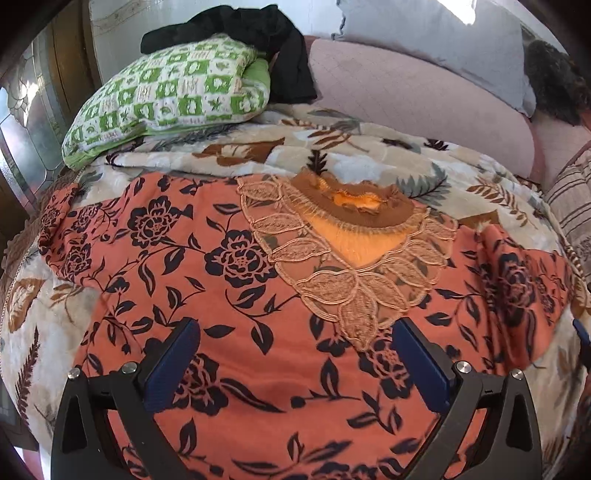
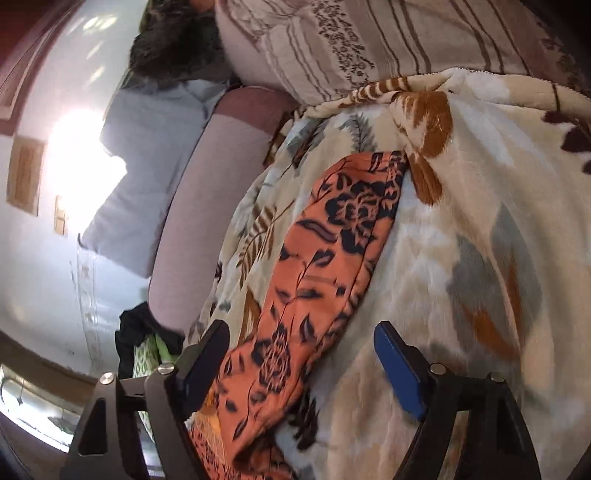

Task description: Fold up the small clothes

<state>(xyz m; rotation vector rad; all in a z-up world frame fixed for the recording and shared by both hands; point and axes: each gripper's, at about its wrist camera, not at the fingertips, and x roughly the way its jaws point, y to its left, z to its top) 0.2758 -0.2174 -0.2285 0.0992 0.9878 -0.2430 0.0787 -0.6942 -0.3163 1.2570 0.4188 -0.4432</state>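
The left claw (image 1: 295,354) is released, its blue pads wide apart over the orange floral top (image 1: 207,280), with nothing pinched between them. The cloth lies spread directly under and ahead of this claw, front side up. Just beyond its right pad sits the lace collar (image 1: 332,258), and past that the open neckline. One sleeve (image 1: 62,236) reaches out to the far left of the claw, the other trails off to its right.

The right claw (image 2: 301,354) is also released. That right sleeve (image 2: 332,240) runs between its pads and onward ahead of it, but the pads do not press on it; the left pad sits just beside the cloth's edge, the right pad well clear over the blanket (image 2: 461,258).

Beyond both claws the blanket covers the bed. Farther from the left claw are a green pillow (image 1: 166,92) with a black garment (image 1: 258,33) draped on it, and a pink bolster (image 1: 406,103).

As for progress, I judge the folding not yet begun: the top is laid flat, both sleeves are out and no crease shows. What remains is likely turning the sleeves inward, then folding the body. The right claw looks placed to take its sleeve first.
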